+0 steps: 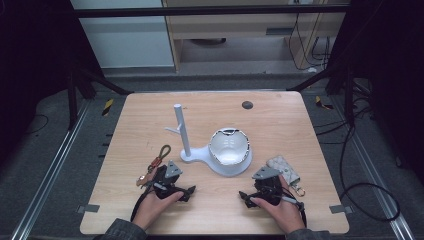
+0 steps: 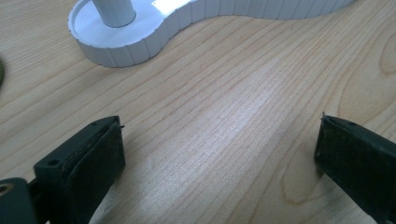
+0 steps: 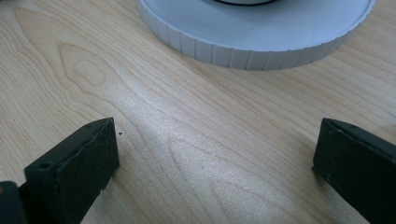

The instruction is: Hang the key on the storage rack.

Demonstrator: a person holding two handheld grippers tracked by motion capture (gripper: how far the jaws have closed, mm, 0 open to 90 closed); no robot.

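In the left gripper view the white stand (image 2: 140, 39) is cut off by the top edge, its post (image 2: 114, 11) a mere stump. In the right gripper view the round base (image 3: 261, 39) runs off the top. From above, the keyring (image 1: 157, 159) and the pouch (image 1: 283, 167) are too small to make out, each partly behind a hand-held gripper.

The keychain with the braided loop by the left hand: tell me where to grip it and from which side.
Grip the keychain at its braided loop, the far end lying flat and clear on the table. Its near end, with the clip, lies against the left tongs, so it looks crowded. Come from above with the jaws across the cord; they stand open and empty now. The post stand is close on the right, so approach from the left.
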